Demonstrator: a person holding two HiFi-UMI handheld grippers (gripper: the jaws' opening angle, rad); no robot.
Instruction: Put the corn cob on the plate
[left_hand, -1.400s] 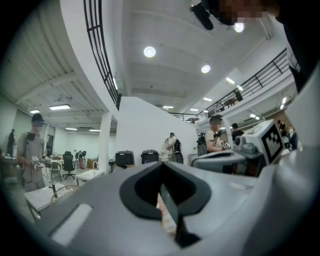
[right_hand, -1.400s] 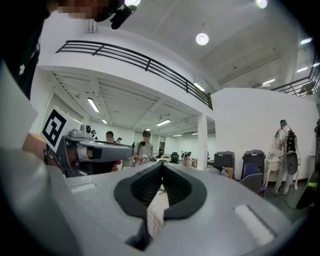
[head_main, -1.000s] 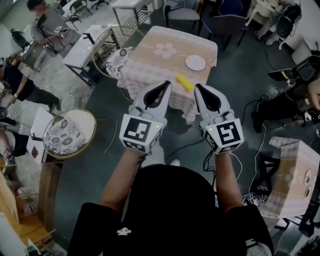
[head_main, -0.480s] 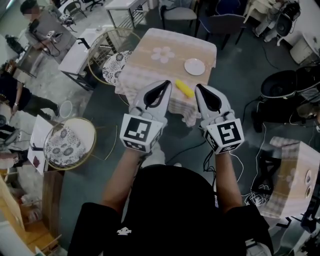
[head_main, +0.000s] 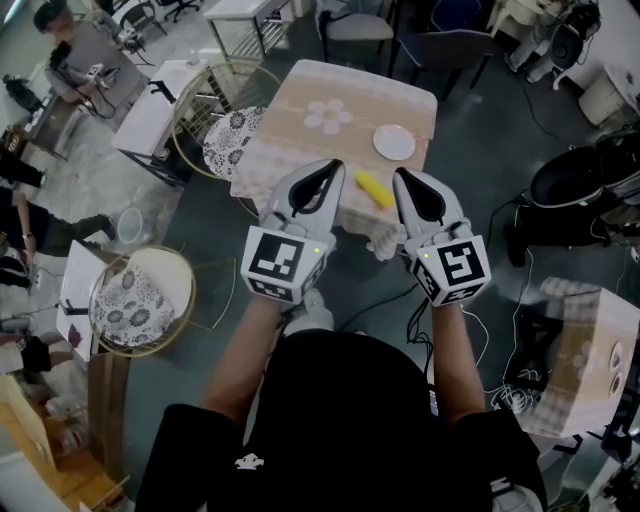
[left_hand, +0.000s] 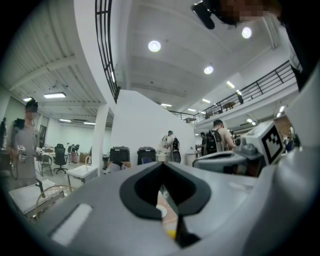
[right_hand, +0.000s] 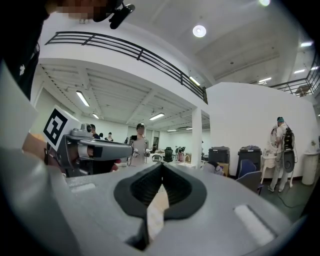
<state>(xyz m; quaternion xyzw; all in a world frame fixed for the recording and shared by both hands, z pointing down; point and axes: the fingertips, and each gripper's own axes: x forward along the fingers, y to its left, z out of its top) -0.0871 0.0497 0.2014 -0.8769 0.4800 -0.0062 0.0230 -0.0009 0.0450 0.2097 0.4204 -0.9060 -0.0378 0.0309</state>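
Observation:
In the head view a yellow corn cob (head_main: 374, 188) lies near the front edge of a small table with a beige flowered cloth (head_main: 300, 135). A white plate (head_main: 394, 142) sits beyond the cob at the table's right. My left gripper (head_main: 338, 166) and right gripper (head_main: 399, 173) are held side by side, level, short of the table, with the cob showing between their tips. Both are shut and hold nothing. Through the left gripper (left_hand: 162, 164) gap I glimpse the plate (left_hand: 161, 211) and a bit of the cob (left_hand: 171, 233). The right gripper (right_hand: 162, 165) view shows only cloth (right_hand: 157, 210).
Two round wicker seats with patterned cushions stand left of the table (head_main: 232, 128) and on the floor further left (head_main: 138, 288). A white bench (head_main: 158, 95) and people are at far left. Chairs (head_main: 455, 50) stand behind the table; cables (head_main: 505, 250) and a cloth-covered box (head_main: 585, 350) at right.
The table, cob and plate have drawn closer and sit lower in the head view as both grippers advance together. Both jaws stay shut.

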